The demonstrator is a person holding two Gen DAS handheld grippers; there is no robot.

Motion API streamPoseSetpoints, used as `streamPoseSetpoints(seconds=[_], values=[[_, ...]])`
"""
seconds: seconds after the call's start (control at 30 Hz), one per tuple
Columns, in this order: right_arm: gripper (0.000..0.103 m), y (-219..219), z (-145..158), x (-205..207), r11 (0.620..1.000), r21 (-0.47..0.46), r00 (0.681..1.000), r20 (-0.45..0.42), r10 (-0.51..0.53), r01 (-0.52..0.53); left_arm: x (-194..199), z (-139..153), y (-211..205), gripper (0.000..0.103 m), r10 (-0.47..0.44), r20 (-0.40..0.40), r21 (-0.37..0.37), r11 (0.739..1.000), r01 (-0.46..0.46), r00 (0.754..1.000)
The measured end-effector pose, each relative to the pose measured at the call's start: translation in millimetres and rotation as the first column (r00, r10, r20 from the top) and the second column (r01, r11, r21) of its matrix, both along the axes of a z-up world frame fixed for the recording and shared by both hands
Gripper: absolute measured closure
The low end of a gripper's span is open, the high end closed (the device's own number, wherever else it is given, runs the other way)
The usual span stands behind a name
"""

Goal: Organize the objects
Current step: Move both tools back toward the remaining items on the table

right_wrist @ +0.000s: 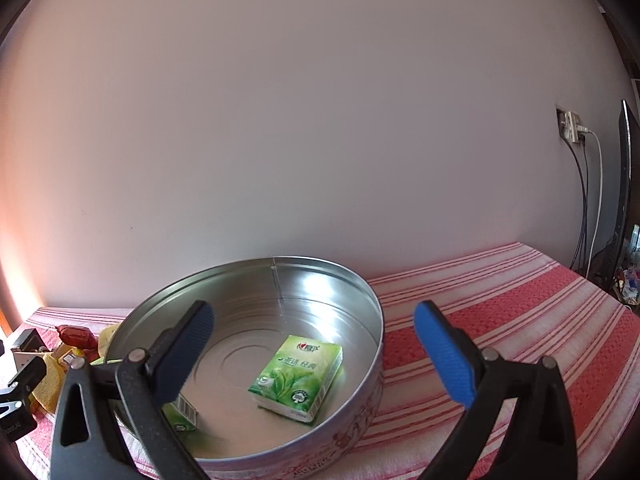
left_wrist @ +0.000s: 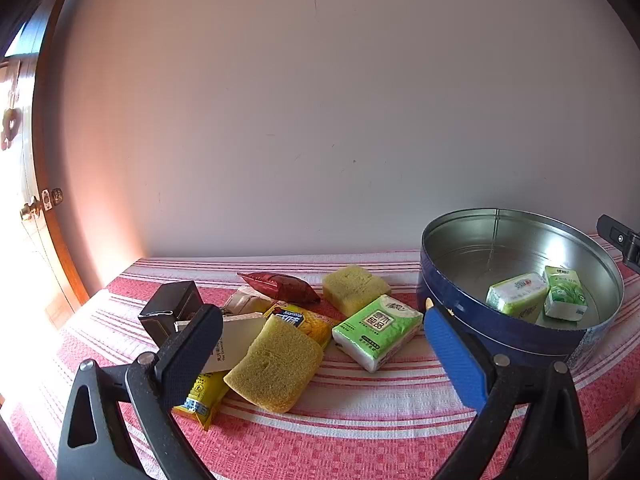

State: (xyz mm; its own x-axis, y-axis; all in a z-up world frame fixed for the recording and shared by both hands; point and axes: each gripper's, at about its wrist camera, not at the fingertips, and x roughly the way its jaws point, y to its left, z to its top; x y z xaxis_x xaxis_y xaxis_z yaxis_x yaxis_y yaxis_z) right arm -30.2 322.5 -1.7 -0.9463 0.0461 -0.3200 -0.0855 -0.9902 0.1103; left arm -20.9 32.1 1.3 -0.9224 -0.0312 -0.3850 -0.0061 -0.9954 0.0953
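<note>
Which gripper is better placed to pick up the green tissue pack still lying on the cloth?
Probably the left gripper: open, with the green tissue pack lying between its fingers. The right gripper hangs open over the tin.

On the tablecloth (left_wrist: 360,412), against the wall (left_wrist: 320,120), a round tin (left_wrist: 500,332) stood to the right, with two tissue packs (left_wrist: 518,292) (left_wrist: 566,298) lying side by side inside it. Just left of the tin lay another tissue pack (left_wrist: 376,332). Behind that pack sat a sponge (left_wrist: 354,288), with a snack packet (left_wrist: 280,286) to its left. A second sponge (left_wrist: 276,364) lay nearer, resting on a wrapped bar (left_wrist: 208,396) and a card (left_wrist: 236,340). A box (left_wrist: 170,308) stood farthest left.
</note>
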Motion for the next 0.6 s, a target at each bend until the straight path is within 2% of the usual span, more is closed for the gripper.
streamPoseSetpoints(seconds=[0.2, 0.4, 0.6], values=[[0.001, -16, -2, 17, 0.997, -0.059, 0.999, 0.022, 0.041, -0.039, -1, -3, -32, 0.001, -0.004, 0.041, 0.024, 1.0, 0.003, 0.999], [0.001, -51, -6, 30, 0.994, -0.016, 0.993, 0.046, 0.105, -0.105, -3, -7, -64, 0.001, 0.011, 0.072, 0.032, 0.999, -0.013, 0.997], [0.001, -94, -10, 36, 0.978, 0.036, 0.976, 0.084, 0.2, -0.204, -6, -11, -104, 0.001, 0.052, 0.105, 0.075, 0.995, -0.061, 0.993]])
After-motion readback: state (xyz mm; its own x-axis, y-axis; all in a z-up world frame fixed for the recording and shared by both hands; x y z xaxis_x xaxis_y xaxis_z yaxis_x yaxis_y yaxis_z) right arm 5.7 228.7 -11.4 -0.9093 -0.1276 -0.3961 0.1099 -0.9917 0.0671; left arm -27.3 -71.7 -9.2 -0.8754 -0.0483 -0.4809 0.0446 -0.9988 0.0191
